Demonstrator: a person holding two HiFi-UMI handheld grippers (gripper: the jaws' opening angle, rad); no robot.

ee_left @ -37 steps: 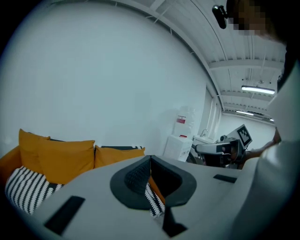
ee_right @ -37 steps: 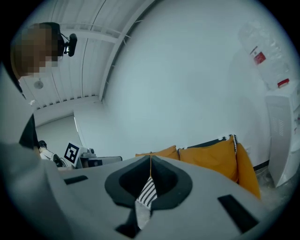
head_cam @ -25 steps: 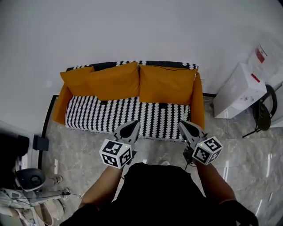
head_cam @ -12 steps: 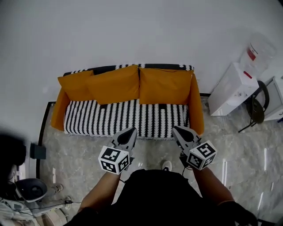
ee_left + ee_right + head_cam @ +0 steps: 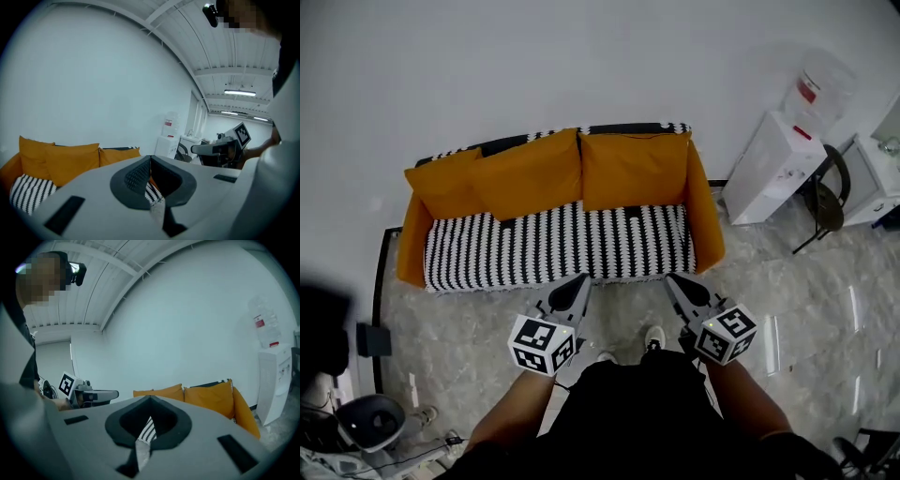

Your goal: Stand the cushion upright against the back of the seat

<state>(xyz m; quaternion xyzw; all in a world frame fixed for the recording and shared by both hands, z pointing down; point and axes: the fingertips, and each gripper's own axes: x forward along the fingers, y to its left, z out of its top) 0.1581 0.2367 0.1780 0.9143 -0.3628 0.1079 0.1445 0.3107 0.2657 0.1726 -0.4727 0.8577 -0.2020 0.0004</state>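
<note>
Three orange cushions stand against the sofa's back: the left cushion, the middle cushion and the right cushion. The middle one overlaps the left one. The black-and-white striped seat below them is bare. My left gripper and right gripper hover side by side just in front of the seat's front edge, both shut and empty. The left gripper view shows the cushions beyond its shut jaws. In the right gripper view, two cushions lie past that gripper.
A white water dispenser with a bottle on top stands right of the sofa, a black chair beside it. Dark equipment and a grey device sit at the left on the marble floor. A white wall rises behind the sofa.
Both shut grippers have drawn back from over the seat's front edge to just in front of it. The head view has swung, so the sofa now sits further left.
</note>
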